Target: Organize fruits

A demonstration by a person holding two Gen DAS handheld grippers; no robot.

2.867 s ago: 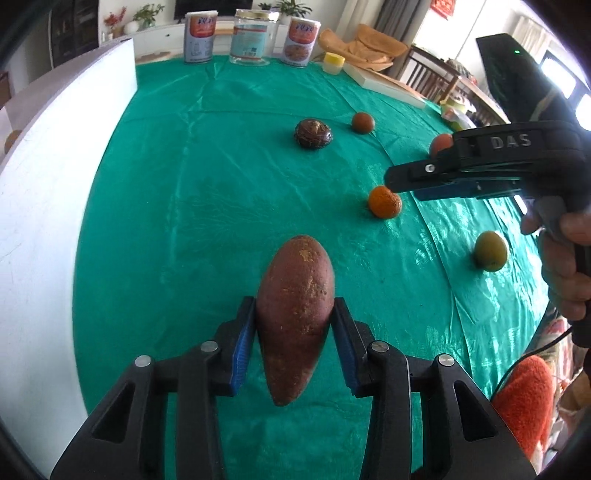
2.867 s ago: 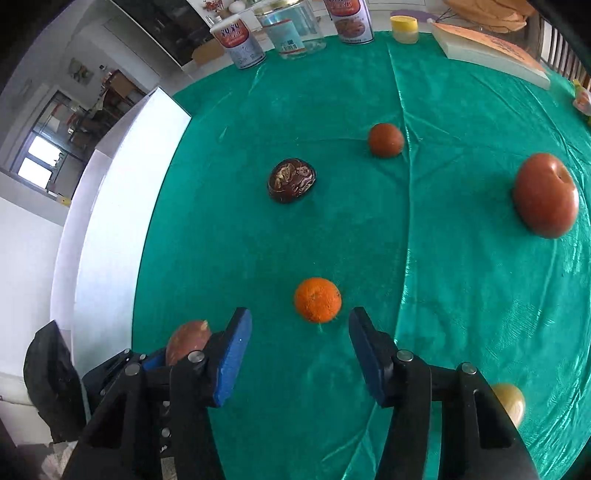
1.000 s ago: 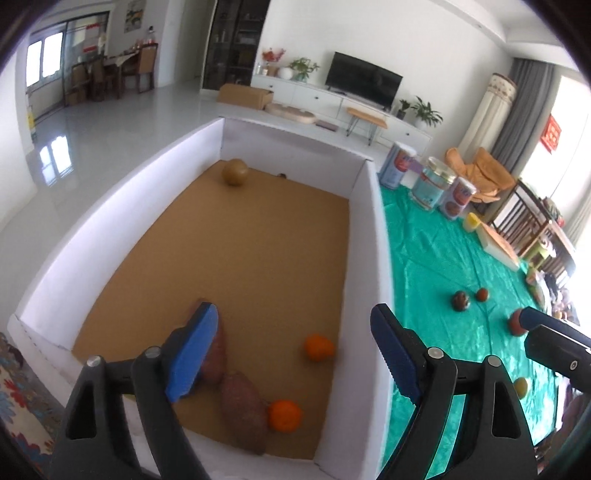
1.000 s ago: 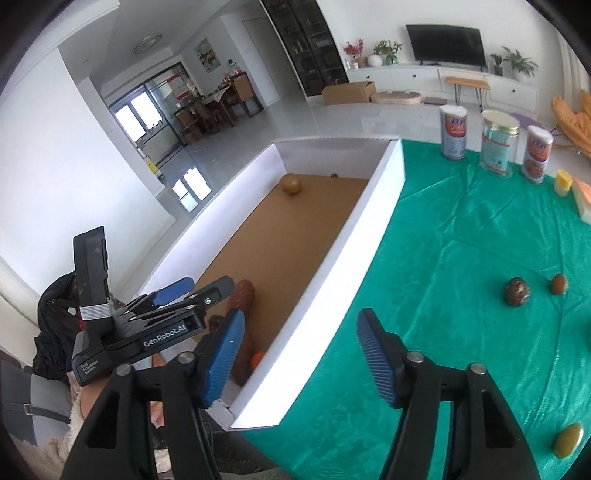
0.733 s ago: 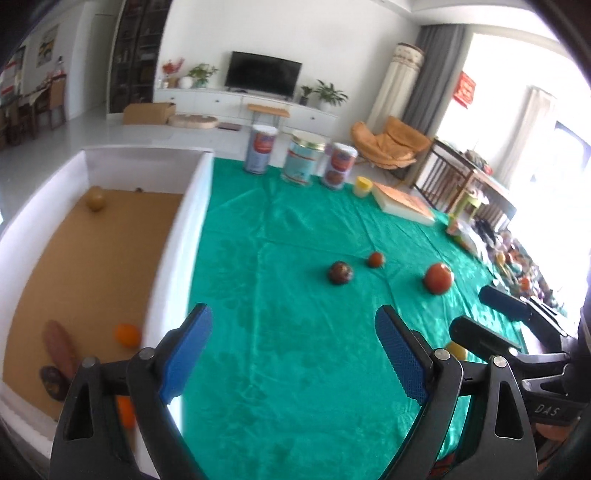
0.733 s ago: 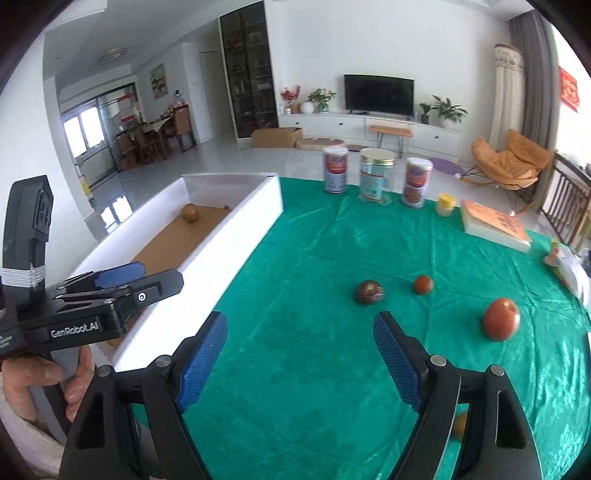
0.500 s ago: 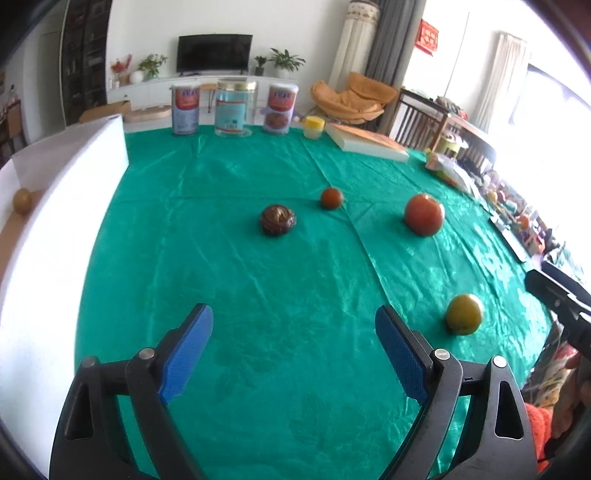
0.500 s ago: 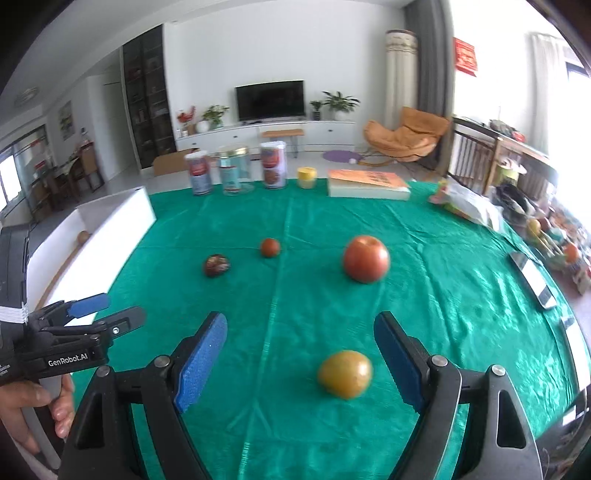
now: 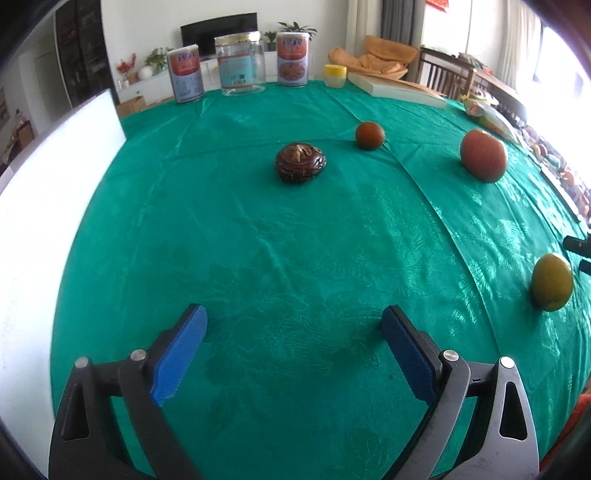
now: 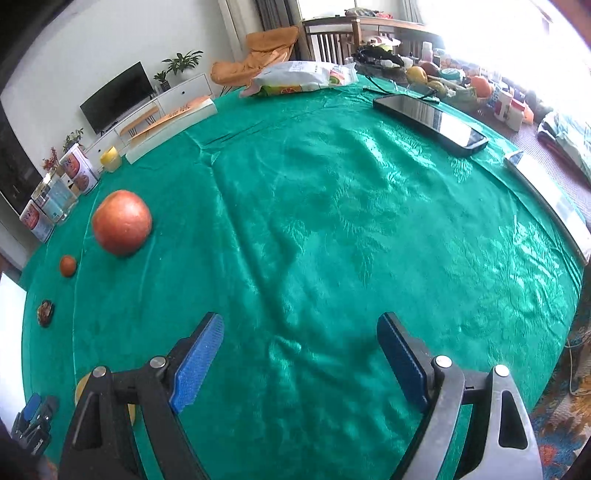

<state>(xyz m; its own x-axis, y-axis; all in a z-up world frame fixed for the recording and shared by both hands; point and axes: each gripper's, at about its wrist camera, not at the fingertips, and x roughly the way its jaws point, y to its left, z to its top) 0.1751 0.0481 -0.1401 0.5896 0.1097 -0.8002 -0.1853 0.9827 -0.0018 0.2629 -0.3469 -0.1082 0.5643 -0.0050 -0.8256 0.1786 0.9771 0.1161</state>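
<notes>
Green cloth, glossy and creased, carries four loose fruits: a wrinkled dark one far ahead, a small reddish one, a big red one, and a yellow-green one near right. The left gripper is opening, empty; the right gripper stands spread, empty. A glancing grab could likely roll round fruit away.

A white wall rises behind the worktop's far edge, with a dark television over a low white cabinet and potted plants alongside. An orange chair sits beyond the far right corner, beside dark wooden chairs. Grey curtains flank a window pouring in bright daylight. A patterned rug covers the floor.
</notes>
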